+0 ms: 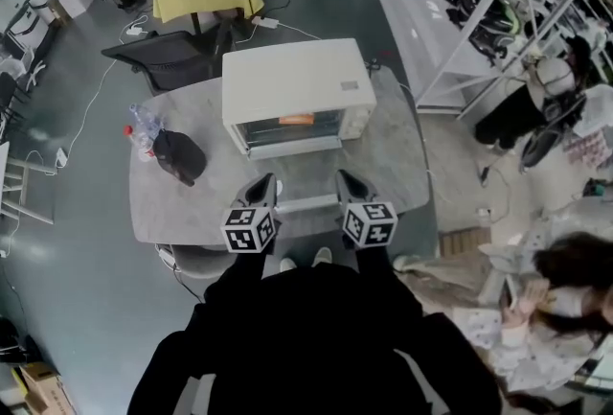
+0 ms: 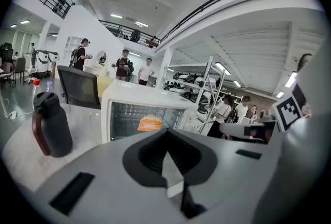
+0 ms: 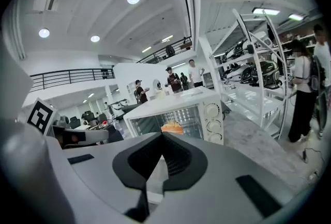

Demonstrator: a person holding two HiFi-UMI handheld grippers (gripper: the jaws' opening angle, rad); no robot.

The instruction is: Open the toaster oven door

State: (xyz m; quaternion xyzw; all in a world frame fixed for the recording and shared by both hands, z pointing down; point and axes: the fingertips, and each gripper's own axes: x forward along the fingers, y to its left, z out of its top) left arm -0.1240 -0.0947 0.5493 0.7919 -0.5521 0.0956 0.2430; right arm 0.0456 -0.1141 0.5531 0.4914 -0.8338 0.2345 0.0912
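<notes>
Currently the oven (image 1: 297,82) sits mid-table (image 1: 402,164) with its front facing the person and the knobs (image 3: 212,109) at the front's right end. Door (image 1: 292,128) state is hard to call. Both gripper views show the racks and an orange item (image 1: 297,119) inside plainly, but glass would allow that too. Head view has a pale bar (image 1: 306,203) by the table's near edge, between the gripper tips. It may be the handle of a dropped door, can't confirm. Handling guess: glass in a metal frame, rigid, bottom-hinged, likely some spring or detent. The oven body looks light enough to skid on the smooth top if pulled straight back. So pinch the handle bar mid-span and pull out and down along the hinge arc. Avoid the glass, which is slick with nothing to grip. Left gripper (image 1: 265,183) and right gripper (image 1: 345,179) hover side by side just in front of the oven, touching nothing I can make out. Both have jaws pressed together at the tips, nothing between. Dark bottle (image 1: 179,157) stands well left of the oven, out of the path.
</notes>
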